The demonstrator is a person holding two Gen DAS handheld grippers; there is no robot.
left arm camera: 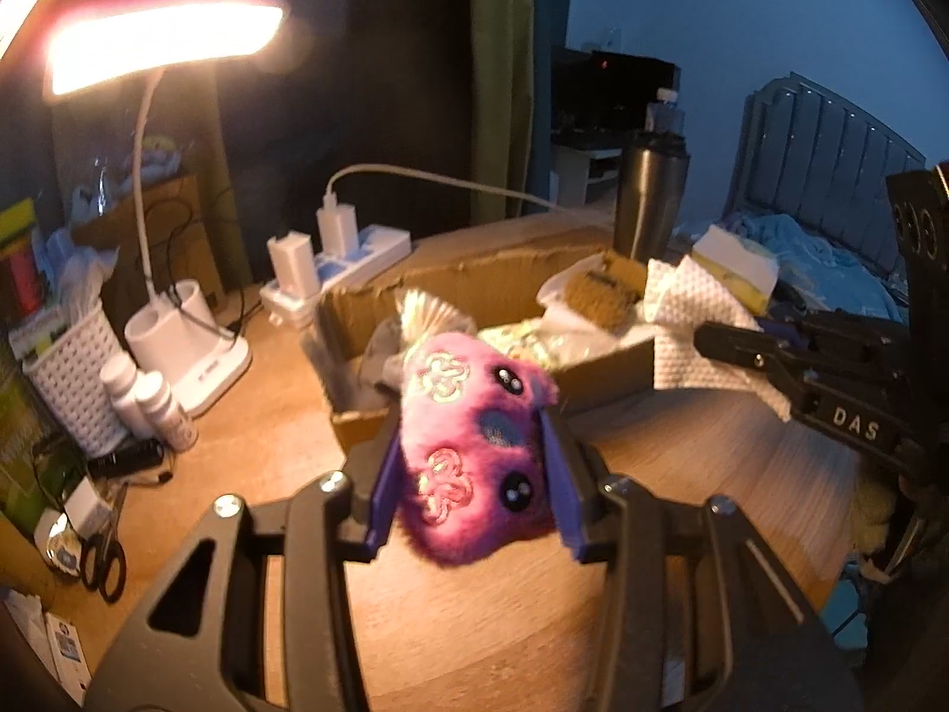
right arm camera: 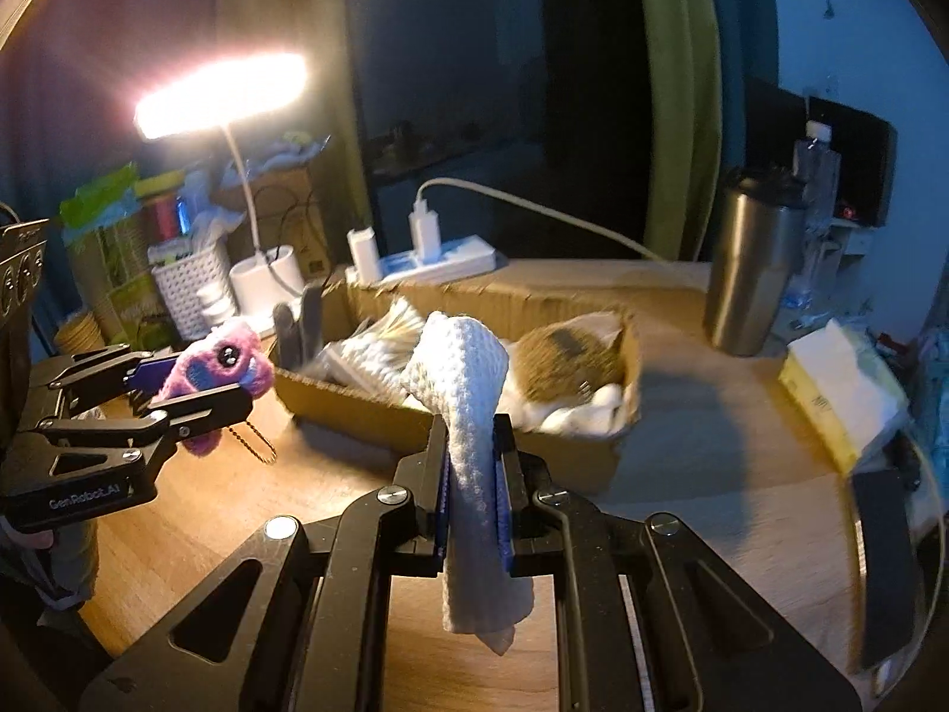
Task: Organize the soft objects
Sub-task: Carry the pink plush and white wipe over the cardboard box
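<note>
Landmark: the cardboard box (left arm camera: 474,279) on the wooden surface (left arm camera: 451,611), an open low carton.
Left claw (left arm camera: 471,477): closed on a pink plush toy (left arm camera: 474,445), blue pads pressing both of its sides (two black bead eyes and stitched flower shapes face the camera).
Plush toy position: lifted clear of the surface, in front of the box's near left corner; the right wrist view shows a small chain dangling beneath it.
Right claw (right arm camera: 474,495): clamped narrow on a white waffle-weave cloth (right arm camera: 474,415), which rises folded above the pads and hangs down below them.
Cloth position: in the air, just in front of the box's near wall.
Box contents: a brown round plush (right arm camera: 569,362), white cloth and a fanned pale item.
Behind the box: a white power strip (left arm camera: 344,261) and a lit desk lamp (left arm camera: 160,41).
Right of the box: a steel tumbler (right arm camera: 750,273) and a tissue pack (right arm camera: 836,391).
</note>
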